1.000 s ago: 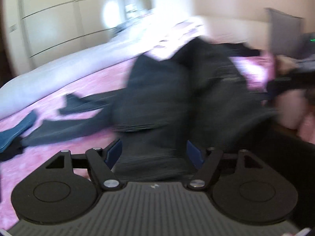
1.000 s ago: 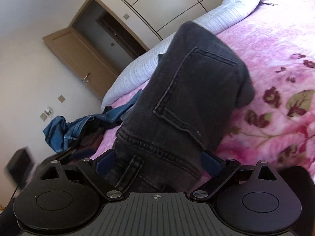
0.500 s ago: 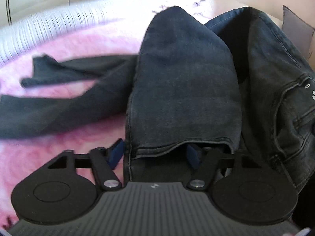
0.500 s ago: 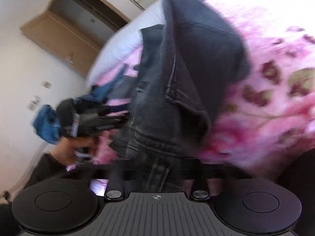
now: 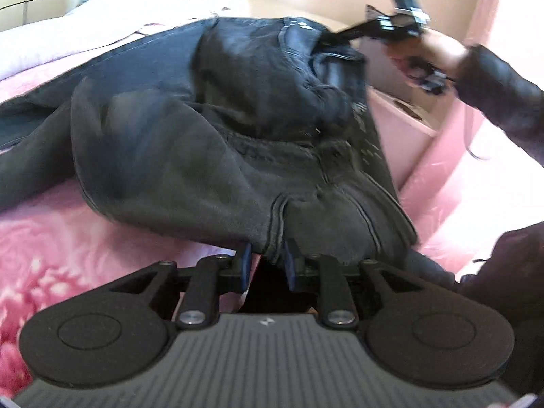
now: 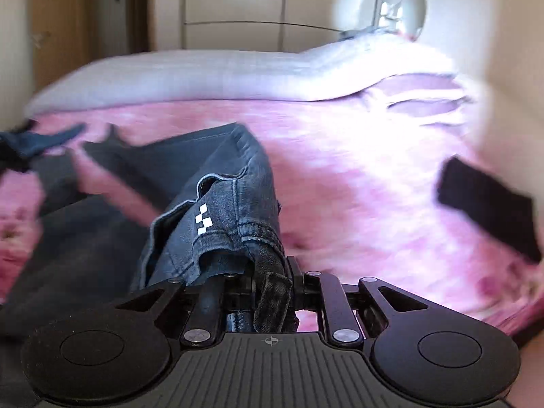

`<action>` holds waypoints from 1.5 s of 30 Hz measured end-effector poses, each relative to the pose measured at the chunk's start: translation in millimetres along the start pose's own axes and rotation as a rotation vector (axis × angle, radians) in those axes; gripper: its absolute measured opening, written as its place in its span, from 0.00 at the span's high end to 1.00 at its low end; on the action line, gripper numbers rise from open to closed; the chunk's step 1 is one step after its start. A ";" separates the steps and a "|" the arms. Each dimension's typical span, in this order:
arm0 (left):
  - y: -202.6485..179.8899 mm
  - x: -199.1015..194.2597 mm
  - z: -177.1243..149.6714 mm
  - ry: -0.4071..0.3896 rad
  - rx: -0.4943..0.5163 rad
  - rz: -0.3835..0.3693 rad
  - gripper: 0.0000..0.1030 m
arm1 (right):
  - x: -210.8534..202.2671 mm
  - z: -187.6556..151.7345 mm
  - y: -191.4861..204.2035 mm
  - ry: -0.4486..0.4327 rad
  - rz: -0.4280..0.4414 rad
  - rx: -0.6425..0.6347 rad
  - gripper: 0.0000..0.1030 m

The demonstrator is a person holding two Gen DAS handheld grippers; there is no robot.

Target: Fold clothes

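Note:
Dark grey jeans (image 5: 210,142) lie bunched on a pink floral bedspread (image 5: 51,238). My left gripper (image 5: 267,258) is shut on a seam of the jeans near their lower edge. Far across the garment, the other gripper (image 5: 391,23) and the hand holding it show at the waistband. In the right wrist view my right gripper (image 6: 272,272) is shut on the jeans' waistband (image 6: 238,234), a belt loop (image 6: 272,302) hanging down between its fingers. A white checker mark (image 6: 204,219) sits on the waistband. The legs (image 6: 159,163) trail away to the left.
A white quilt (image 6: 221,74) lies rolled along the far side of the bed, with wardrobe doors (image 6: 282,0) behind it. More dark clothes (image 6: 30,142) lie at the left, a black item (image 6: 489,204) at the right. A dark sleeve (image 5: 503,88) crosses the upper right.
Both grippers have closed on the jeans; a second ago they stood wide around the cloth. The right gripper has swung to face the far side of the bed, and the jeans now lie bunched.

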State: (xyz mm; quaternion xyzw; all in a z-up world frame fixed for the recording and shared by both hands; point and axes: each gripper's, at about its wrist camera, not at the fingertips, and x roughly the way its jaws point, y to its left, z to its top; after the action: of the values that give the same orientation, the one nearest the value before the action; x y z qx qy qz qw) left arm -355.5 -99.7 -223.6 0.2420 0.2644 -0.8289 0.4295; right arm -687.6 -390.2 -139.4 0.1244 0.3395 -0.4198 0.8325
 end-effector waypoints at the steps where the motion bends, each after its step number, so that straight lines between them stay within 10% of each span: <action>1: 4.7 -1.9 2.5 0.001 0.017 0.036 0.75 | 5.1 4.5 -8.8 -0.001 -0.030 -0.017 0.86; 10: 101.4 -12.6 15.2 0.080 0.247 0.609 0.45 | 79.5 42.5 -37.1 -0.009 -0.218 -0.214 0.86; 23: 225.6 28.8 66.8 0.053 0.307 0.725 0.36 | 220.1 93.1 -96.5 0.133 -0.341 -0.221 0.86; 29: 304.5 90.3 78.3 0.240 0.648 0.842 0.37 | 243.8 71.8 -113.6 0.137 -0.324 -0.120 0.86; 33: 343.6 133.9 57.8 0.446 0.975 0.831 0.58 | 245.9 63.5 -111.7 0.115 -0.335 -0.127 0.86; 35: 358.7 145.7 50.1 0.495 1.062 0.856 0.88 | 249.0 65.7 -110.0 0.108 -0.335 -0.138 0.86; 45: 372.7 85.7 36.2 0.377 1.104 1.194 0.95 | 256.8 79.7 -102.3 0.071 -0.314 -0.151 0.86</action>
State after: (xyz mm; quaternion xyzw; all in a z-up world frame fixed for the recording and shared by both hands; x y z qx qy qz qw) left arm -92.8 -356.2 -336.4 0.6519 -0.2852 -0.4180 0.5647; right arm -623.9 -650.3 -244.5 0.0216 0.4144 -0.5134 0.7512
